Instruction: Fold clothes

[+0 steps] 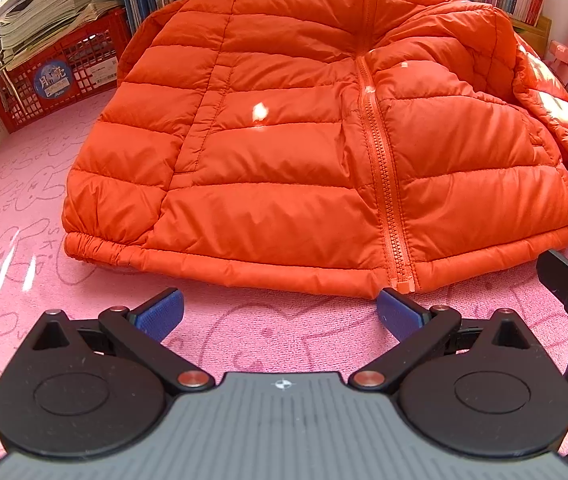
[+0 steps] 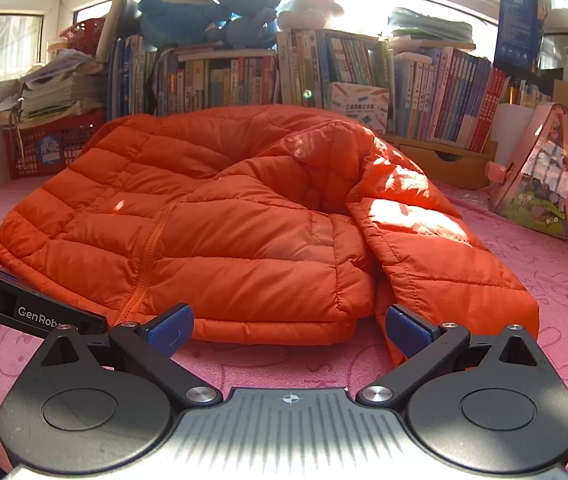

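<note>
Orange puffer jacket (image 1: 284, 140) lies front-up on the pink tabletop (image 1: 35, 200), zipped, hem toward the cameras; fills the centre of both views. Bookshelf (image 2: 364, 76) and red crate (image 1: 59, 76) behind it, at the top of the frames.

Left tool (image 1: 279, 314): jaws spread wide, nothing between the blue pads, hanging just short of the hem near the zipper foot (image 1: 402, 286), lower centre of its view.

Right tool (image 2: 288, 328): also fully spread and empty, low to the tabletop, facing the hem's right-hand corner. One sleeve (image 2: 444, 248) is flopped out to the right of that view, sunlit.

Handling, as a judgement: down-filled quilting, so light, very soft, springy; nylon shell likely slick. Thin pinches may slide off, and folds will want to puff back up. Best holds look like the elastic-bound hem edge (image 1: 95, 248) and the sleeve cuff, where the fabric is gathered and firmer.

The other sleeve appears tucked along the jacket's left edge in the left view; hard to be certain through the fisheye.

Folding not yet begun, by the look of it.
</note>
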Tool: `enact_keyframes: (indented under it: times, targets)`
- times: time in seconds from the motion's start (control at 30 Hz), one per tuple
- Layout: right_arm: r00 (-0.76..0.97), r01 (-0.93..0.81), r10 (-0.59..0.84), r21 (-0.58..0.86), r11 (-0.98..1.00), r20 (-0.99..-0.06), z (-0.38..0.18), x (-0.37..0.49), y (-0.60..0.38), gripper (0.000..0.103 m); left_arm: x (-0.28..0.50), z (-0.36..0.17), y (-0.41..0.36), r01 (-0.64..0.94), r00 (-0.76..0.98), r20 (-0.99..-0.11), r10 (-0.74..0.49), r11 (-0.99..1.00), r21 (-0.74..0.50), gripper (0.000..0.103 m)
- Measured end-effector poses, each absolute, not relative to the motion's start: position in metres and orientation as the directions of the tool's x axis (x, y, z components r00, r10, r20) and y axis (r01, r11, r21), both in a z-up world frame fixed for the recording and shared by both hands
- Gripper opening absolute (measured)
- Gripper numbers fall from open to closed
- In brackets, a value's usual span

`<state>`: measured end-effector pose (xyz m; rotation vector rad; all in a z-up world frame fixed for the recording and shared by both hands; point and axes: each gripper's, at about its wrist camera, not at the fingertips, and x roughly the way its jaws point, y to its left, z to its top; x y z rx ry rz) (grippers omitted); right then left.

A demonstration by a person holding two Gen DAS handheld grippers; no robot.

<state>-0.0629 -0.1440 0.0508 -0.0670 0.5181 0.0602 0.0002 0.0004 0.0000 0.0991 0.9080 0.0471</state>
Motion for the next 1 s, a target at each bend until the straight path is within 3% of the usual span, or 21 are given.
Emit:
enact_keyframes:
  times: [1.0]
  targets:
    - [0.854,-0.078,0.038,-0.056,0.995,-0.519,0.0454,-0.0612,-0.1407,0.103,-0.0015,-0.0035,0.0013,0.004,0.592,-0.804,0.051,0.998,0.067,0.103]
